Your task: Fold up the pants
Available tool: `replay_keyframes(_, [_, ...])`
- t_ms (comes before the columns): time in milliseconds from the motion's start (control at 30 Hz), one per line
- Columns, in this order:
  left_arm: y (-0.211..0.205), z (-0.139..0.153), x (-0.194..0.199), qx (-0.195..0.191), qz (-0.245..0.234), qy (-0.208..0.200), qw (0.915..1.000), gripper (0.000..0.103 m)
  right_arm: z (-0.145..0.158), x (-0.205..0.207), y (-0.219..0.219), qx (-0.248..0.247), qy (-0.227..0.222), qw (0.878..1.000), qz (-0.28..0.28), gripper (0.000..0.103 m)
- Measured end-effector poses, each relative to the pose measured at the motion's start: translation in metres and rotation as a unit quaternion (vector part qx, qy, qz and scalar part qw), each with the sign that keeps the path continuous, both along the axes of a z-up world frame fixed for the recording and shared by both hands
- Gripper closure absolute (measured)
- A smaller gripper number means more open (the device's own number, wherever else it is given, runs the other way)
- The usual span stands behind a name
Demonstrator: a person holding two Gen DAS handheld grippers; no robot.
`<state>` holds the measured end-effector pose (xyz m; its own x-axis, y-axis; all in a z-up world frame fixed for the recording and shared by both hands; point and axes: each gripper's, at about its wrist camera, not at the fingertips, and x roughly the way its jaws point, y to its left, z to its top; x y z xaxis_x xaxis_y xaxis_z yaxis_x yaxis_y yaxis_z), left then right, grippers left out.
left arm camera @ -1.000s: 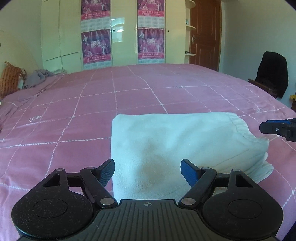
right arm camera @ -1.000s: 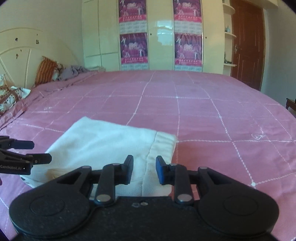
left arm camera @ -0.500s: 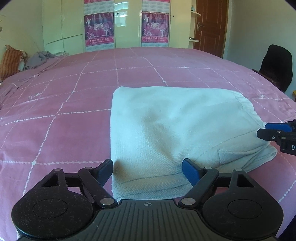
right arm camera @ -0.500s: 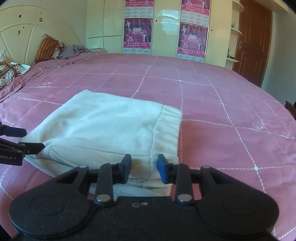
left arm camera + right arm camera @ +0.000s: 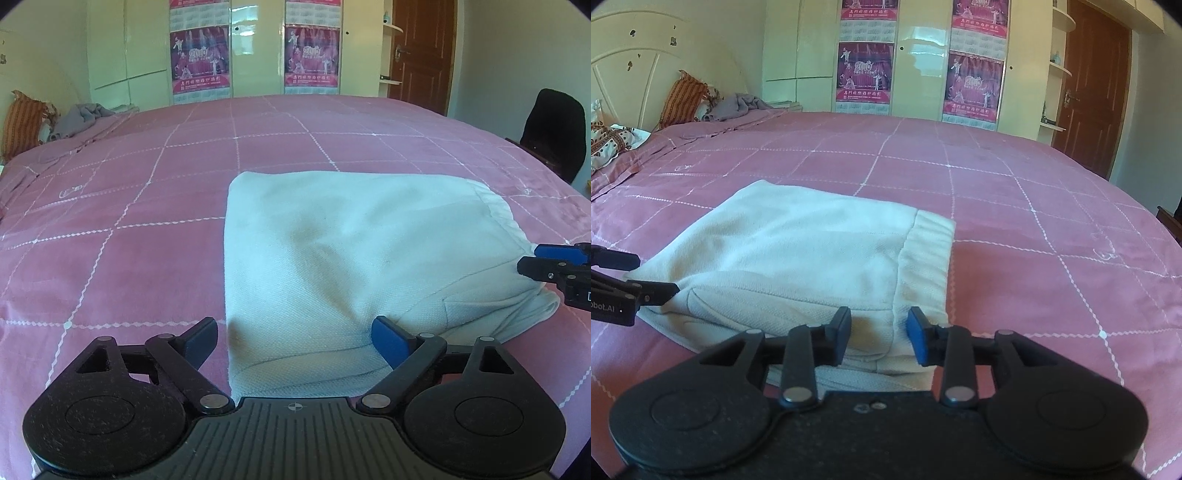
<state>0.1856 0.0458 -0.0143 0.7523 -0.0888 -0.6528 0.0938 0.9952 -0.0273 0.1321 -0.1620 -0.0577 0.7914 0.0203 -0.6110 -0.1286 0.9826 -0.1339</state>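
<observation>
Pants (image 5: 351,254), pale and folded into a thick rectangle, lie on the pink checked bedspread (image 5: 129,258). At six o'clock in the left wrist view, the left gripper (image 5: 293,338) is opening its jaws, the near folded edge between them, pads clear of the cloth. The right gripper (image 5: 879,338) is also opening, straddling the waistband end without pressing it. A wardrobe (image 5: 923,55) stands at twelve o'clock.

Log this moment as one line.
pants: folded, on bed | left gripper: opening, astride corner | right gripper: opening, astride waistband
</observation>
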Motion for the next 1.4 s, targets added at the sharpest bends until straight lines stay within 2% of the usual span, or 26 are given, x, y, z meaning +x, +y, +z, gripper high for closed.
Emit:
replay_keyframes(267, [0.004,0.001,0.002,0.000,-0.002,-0.001,1.0000,0.008,0.000,-0.001,0.000,-0.001,-0.004,1.000,0.004,0.065])
replay_keyframes(400, [0.006,0.017,0.000,0.006,-0.005,-0.039,0.9992,0.008,0.007,-0.005,-0.007,0.025,-0.016,1.000,0.002,0.064])
replay_keyframes(500, [0.010,0.030,0.016,-0.004,-0.010,-0.061,0.9981,0.008,0.017,-0.004,-0.016,0.054,-0.034,0.998,-0.002,0.066])
replay_keyframes(600, [0.006,0.042,0.049,0.012,-0.022,-0.061,0.9978,0.010,0.026,0.015,-0.020,0.055,-0.042,0.998,0.000,0.070])
replay_keyframes(633, [0.006,0.044,0.064,0.008,-0.027,-0.057,0.9980,0.014,0.028,0.025,-0.020,0.049,-0.043,0.998,0.000,0.072])
replay_keyframes(700, [0.003,0.044,0.091,0.008,-0.036,-0.044,0.9983,0.030,0.034,0.045,-0.020,0.040,-0.047,0.998,0.006,0.076])
replay_keyframes(733, [0.001,0.043,0.105,0.006,-0.045,-0.036,0.9983,0.043,0.037,0.057,-0.020,0.035,-0.047,0.998,0.009,0.077])
replay_keyframes(767, [-0.002,0.040,0.119,0.002,-0.053,-0.027,0.9982,0.047,0.038,0.069,-0.018,0.027,-0.045,0.999,0.012,0.081])
replay_keyframes(833, [-0.007,0.036,0.145,0.003,-0.059,-0.016,0.9981,0.047,0.037,0.093,-0.017,0.018,-0.037,0.999,0.022,0.085])
replay_keyframes(933, [-0.015,0.025,0.174,0.012,-0.065,-0.004,0.9978,0.047,0.030,0.125,-0.010,0.003,-0.013,0.999,0.039,0.086])
replay_keyframes(1033, [-0.016,-0.004,0.200,0.010,-0.069,0.061,0.9957,0.047,0.012,0.145,-0.003,-0.014,0.027,0.998,0.057,0.089])
replay_keyframes(1100, [-0.012,-0.012,0.200,-0.001,-0.069,0.062,0.9956,0.047,-0.001,0.151,-0.005,-0.019,0.045,0.998,0.051,0.089])
replay_keyframes(1200, [-0.011,-0.009,0.195,-0.003,-0.071,0.056,0.9959,0.047,-0.006,0.149,-0.007,-0.024,0.039,0.998,0.045,0.089])
replay_keyframes(1300, [-0.011,0.002,0.177,-0.002,-0.079,0.032,0.9964,0.046,0.002,0.145,-0.005,-0.023,0.035,0.998,0.043,0.084])
replay_keyframes(1400, [-0.021,0.009,0.152,0.006,-0.115,0.005,0.9934,0.046,0.016,0.130,0.004,-0.008,0.015,0.997,0.079,0.083])
